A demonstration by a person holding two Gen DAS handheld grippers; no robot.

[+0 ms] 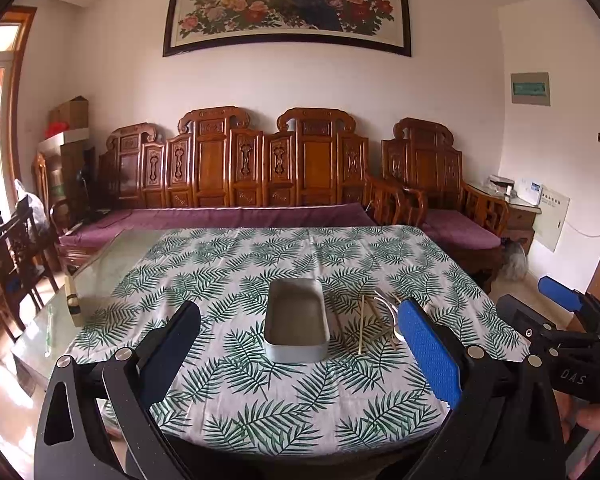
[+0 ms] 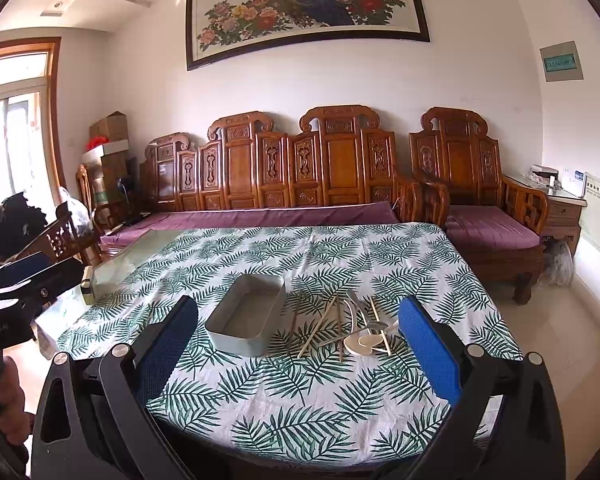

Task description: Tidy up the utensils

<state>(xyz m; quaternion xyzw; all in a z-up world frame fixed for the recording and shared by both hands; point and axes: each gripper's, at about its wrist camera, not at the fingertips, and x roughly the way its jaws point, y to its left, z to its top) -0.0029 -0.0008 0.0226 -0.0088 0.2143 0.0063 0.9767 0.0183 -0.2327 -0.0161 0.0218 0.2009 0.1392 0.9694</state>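
On the table [image 2: 380, 248], the container [image 2: 246, 322] sits near my front edge; the utensils [image 2: 348, 326] lie just right of it.

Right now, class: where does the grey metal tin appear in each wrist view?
Left wrist: the grey metal tin sits at centre, end-on, between the open tongs, with the utensil pile to its right.
Right wrist: the tin lies left of centre, angled.
Shared landmark: the peacock painting on the wall.
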